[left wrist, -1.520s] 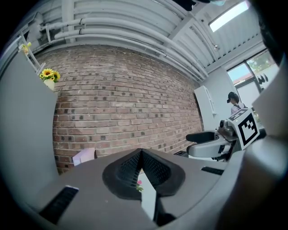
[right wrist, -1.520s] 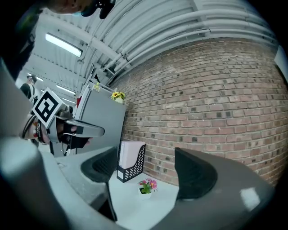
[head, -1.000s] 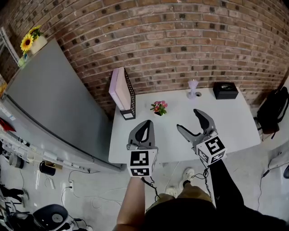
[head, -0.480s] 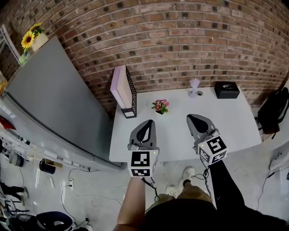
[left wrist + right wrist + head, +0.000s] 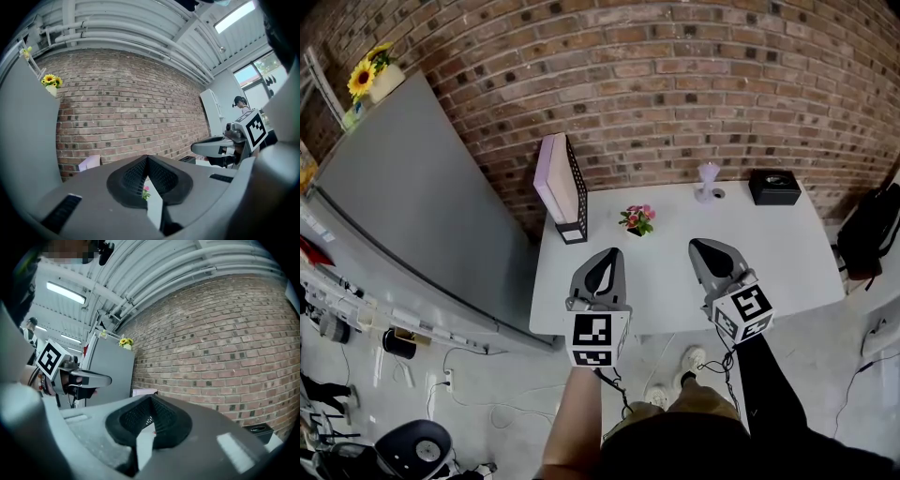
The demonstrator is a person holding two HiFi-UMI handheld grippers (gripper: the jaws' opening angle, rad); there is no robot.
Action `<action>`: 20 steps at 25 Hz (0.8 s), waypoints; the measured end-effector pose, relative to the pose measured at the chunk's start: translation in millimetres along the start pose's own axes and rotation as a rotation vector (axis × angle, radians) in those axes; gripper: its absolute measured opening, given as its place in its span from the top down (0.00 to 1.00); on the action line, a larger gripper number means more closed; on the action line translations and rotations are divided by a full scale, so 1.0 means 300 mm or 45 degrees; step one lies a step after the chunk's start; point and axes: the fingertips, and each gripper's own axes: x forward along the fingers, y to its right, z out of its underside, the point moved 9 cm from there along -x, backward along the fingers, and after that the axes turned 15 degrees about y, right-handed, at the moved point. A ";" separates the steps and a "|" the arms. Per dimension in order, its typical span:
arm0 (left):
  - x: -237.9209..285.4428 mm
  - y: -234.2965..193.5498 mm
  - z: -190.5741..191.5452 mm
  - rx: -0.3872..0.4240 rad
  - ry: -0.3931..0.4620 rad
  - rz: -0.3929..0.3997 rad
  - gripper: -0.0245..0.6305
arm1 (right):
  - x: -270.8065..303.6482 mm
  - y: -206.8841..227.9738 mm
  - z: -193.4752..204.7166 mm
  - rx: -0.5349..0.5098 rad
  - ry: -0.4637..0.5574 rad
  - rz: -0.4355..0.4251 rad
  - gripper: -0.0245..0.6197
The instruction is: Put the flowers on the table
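The fingers of the right gripper (image 5: pixel 698 247) are now brought fully together; a second ago they were spread wide. Nothing is clamped between them: past the joined tips, only tabletop (image 5: pixel 769 246) and brick wall are seen in the right gripper view. The fingers of the left gripper (image 5: pixel 606 255) are likewise closed on nothing. Both grippers are held level over the near edge of the tabletop.

A small pot of pink flowers (image 5: pixel 637 219) is stood upright on the tabletop, ahead of the fingertips and between the two grippers, well apart from both. A pot of sunflowers (image 5: pixel 367 79) is kept on top of the grey cabinet (image 5: pixel 412 197), far to the left of the left fingers and above them.

The closing is judged to be an empty one, not a grasp. Two stages are fitted by this scene: the pink flowers already set down, or the sunflowers yet to be fetched.

No brand, label or legible writing is found. Only black-and-white square patterns are carried on the marker cubes (image 5: pixel 591 337). Any mark on the black box (image 5: pixel 769 187), beyond the right fingers, is too small to be read.
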 end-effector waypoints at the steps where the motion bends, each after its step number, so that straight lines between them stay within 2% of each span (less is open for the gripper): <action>1: 0.000 -0.001 0.000 -0.001 0.001 0.001 0.95 | -0.001 -0.002 0.001 -0.016 -0.002 0.000 0.96; 6: 0.012 0.005 0.000 -0.003 0.011 0.025 0.95 | -0.011 -0.021 -0.017 -0.260 -0.037 -0.019 0.96; 20: 0.031 0.025 -0.004 0.000 0.033 0.037 0.95 | 0.001 0.012 -0.050 -0.251 0.013 -0.010 0.96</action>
